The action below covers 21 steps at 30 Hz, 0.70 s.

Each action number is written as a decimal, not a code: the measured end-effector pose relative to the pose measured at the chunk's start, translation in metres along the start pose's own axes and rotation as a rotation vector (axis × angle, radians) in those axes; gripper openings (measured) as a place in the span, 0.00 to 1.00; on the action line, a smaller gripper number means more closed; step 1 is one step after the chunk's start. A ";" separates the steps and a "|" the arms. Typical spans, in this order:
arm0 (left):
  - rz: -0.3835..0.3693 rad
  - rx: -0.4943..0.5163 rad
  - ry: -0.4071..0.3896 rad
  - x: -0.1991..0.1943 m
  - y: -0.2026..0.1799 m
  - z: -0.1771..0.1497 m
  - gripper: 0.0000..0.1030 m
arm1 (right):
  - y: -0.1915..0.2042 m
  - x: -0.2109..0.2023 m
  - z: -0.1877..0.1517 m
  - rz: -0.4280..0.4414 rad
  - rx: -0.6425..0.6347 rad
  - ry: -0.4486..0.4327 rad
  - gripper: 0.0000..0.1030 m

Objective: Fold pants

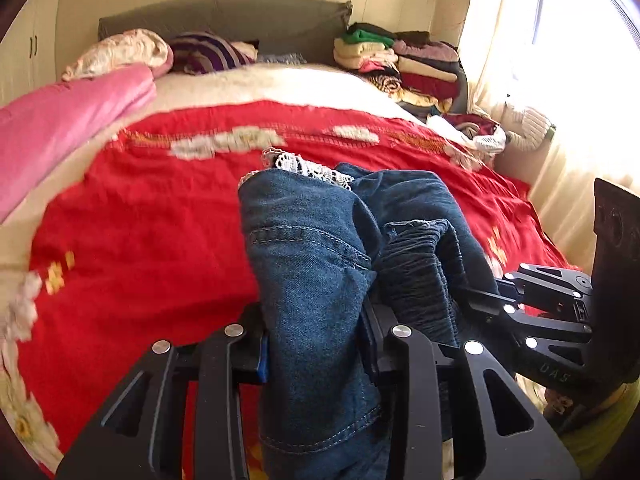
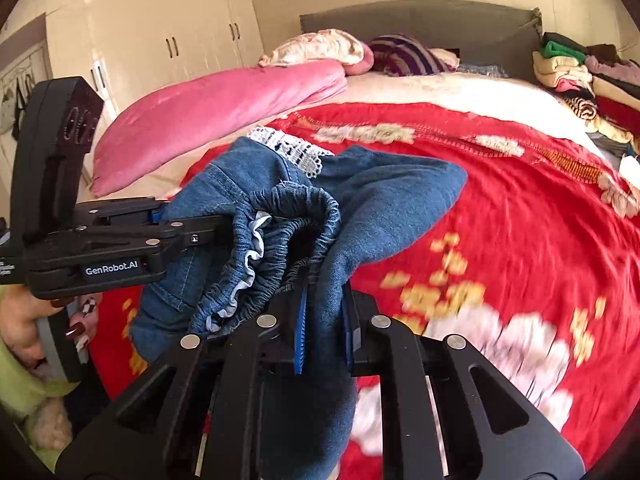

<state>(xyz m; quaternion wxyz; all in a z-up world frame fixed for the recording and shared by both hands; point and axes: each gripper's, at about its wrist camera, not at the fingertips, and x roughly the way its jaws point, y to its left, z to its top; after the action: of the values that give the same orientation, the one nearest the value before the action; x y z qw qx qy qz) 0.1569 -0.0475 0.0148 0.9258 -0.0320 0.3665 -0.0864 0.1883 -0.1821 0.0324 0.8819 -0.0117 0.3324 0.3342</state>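
Denim pants [image 1: 316,264], blue, with a gathered elastic waistband and white lace trim, hang bunched above the bed. The left gripper [image 1: 316,354] is clamped on one thick fold; the right gripper [image 2: 326,330] pinches another beside it. Below lies a red bedspread [image 1: 152,216] with blurred floral patches, a glossy pink quilt [image 2: 216,108] alongside.

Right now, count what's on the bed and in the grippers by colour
Blue: 1, the denim pants, held by the left gripper and right gripper
Red: 1, the bedspread
Pink: 1, the quilt
Mixed colours: 1 stack of folded clothes
Total: 4
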 end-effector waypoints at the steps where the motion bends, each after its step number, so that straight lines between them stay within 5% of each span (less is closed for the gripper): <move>1: 0.003 0.000 -0.005 0.003 0.001 0.004 0.31 | -0.003 0.004 0.004 -0.005 0.007 -0.002 0.08; 5: 0.030 0.005 0.024 0.033 0.009 0.006 0.34 | -0.018 0.027 0.005 -0.051 0.033 0.041 0.12; 8: 0.042 -0.043 0.117 0.060 0.021 -0.008 0.41 | -0.038 0.053 -0.012 -0.118 0.134 0.178 0.23; 21: 0.054 -0.057 0.103 0.053 0.024 -0.019 0.64 | -0.042 0.025 -0.026 -0.193 0.184 0.128 0.61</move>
<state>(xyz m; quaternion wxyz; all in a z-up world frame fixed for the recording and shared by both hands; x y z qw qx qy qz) 0.1852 -0.0334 -0.0377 0.9065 -0.0439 0.4166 -0.0525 0.2124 -0.2069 -0.0109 0.8841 0.0161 0.4147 0.2147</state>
